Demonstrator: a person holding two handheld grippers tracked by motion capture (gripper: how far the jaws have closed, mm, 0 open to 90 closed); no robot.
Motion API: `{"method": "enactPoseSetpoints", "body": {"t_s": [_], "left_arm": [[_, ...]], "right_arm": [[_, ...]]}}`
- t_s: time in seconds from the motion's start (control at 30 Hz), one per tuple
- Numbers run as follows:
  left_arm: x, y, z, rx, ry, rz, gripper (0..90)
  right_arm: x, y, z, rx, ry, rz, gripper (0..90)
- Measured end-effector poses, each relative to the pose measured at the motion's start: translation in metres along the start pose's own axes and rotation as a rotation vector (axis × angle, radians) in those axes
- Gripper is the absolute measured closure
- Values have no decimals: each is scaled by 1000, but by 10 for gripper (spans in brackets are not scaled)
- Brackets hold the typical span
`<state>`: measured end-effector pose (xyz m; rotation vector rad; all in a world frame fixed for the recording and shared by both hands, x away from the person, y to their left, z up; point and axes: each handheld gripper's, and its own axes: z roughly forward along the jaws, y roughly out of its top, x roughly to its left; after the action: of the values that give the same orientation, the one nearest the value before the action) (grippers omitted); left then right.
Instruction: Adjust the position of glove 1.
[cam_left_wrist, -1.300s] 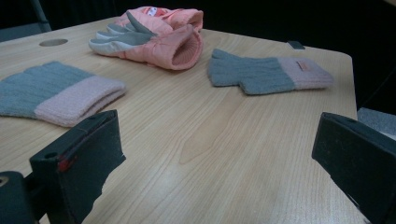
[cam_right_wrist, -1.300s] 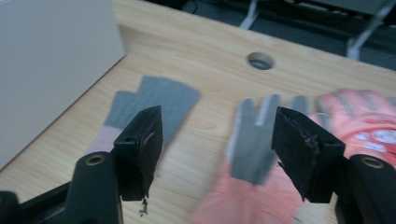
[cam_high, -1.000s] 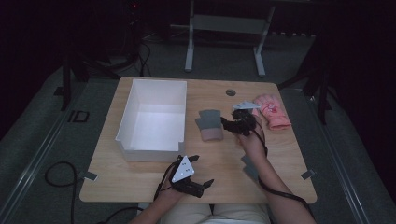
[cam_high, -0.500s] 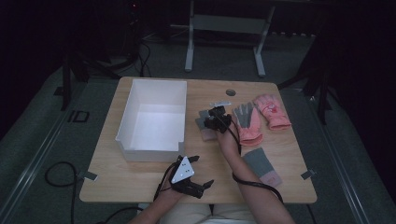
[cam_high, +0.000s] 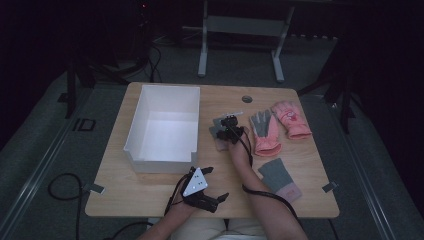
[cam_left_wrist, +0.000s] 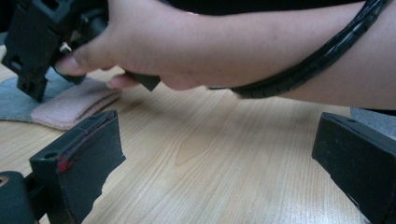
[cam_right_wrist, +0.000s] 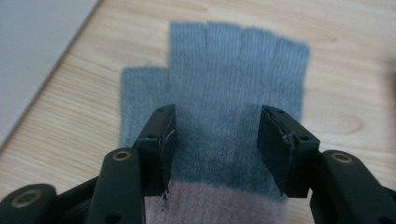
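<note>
Now right hand (cam_high: 239, 150) over grey glove (cam_right_wrist: 233, 107)

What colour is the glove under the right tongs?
The glove is grey with a pink cuff, best seen in the right gripper view.

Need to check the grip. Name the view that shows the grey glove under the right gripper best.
The right gripper view: the grey glove lies flat between its parted jaws, finger stubs and pink cuff clear. The high view shows it mostly hidden under the right gripper; the left gripper view shows its edge.
</note>
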<state>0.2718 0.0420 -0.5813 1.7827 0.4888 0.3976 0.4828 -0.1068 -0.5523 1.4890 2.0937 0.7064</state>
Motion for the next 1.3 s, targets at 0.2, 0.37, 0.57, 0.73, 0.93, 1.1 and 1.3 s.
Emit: {"method": "enactPoseSetpoints", "body": {"t_s": [0.2, 0.37, 0.57, 0.73, 0.93, 1.1, 1.3], "left_arm": [[0, 0, 0, 0, 1, -2, 14], [0, 0, 0, -1, 0, -6, 13], [0, 0, 0, 4, -1, 2, 13], [-1, 0, 1, 8, 7, 11, 13], [-2, 1, 1, 10, 15, 10, 14], [-2, 0, 1, 7, 18, 8, 13], [-2, 0, 0, -1, 25, 8, 14]], "right_arm": [[-1, -1, 0, -3, 16, 3, 729], [-1, 1, -10, -6, 46, 9, 843], [-12, -8, -59, -94, 103, 55, 845], [-18, -35, -111, -168, 114, 63, 845], [-14, -72, -137, -163, 101, 81, 845], [-8, -97, -129, -128, 96, 112, 844], [-12, -111, -112, -86, 89, 183, 843]]}}
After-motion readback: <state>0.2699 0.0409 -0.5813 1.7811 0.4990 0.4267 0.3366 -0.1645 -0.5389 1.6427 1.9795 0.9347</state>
